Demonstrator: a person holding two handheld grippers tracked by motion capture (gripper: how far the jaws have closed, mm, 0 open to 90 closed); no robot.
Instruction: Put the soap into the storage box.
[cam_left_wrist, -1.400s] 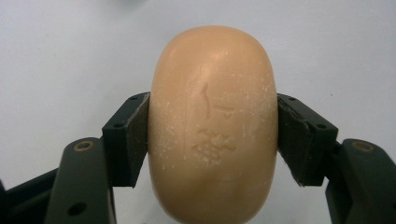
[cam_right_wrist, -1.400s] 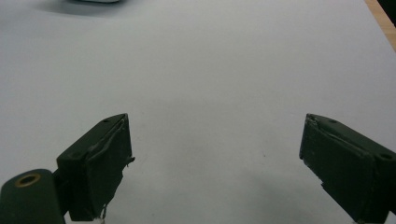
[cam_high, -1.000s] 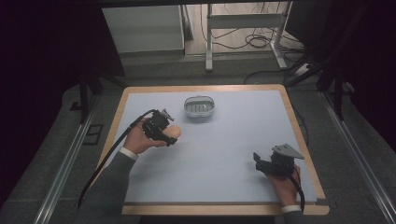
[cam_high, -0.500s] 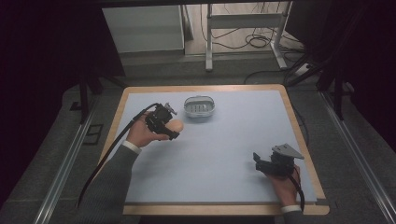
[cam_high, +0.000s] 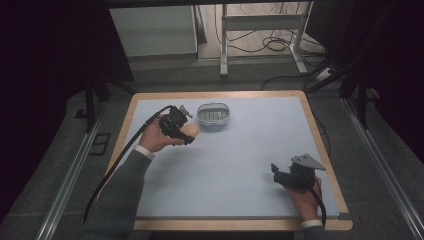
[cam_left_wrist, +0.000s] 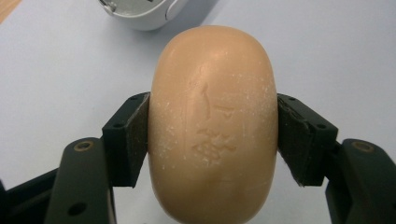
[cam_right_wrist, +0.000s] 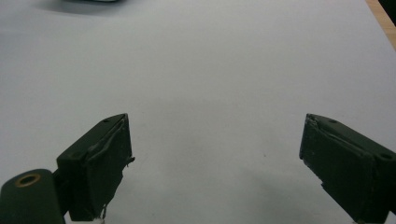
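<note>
**Soap held at the left, right gripper idle**

Near the worktop's (cam_high: 240, 165) left edge, toward the far side, the left gripper (cam_high: 186, 132) is clenched on a tan oval bar of soap (cam_left_wrist: 212, 126), its pads pressing both long sides. The soap hangs above the pale blue surface. Just beside it, by the far edge, sits a small white soap dish (cam_high: 213, 114), apart from the bar. Toward the near right corner, the right gripper (cam_right_wrist: 215, 163) rests low over bare worktop, jaws spread wide and grasping nothing.
</note>
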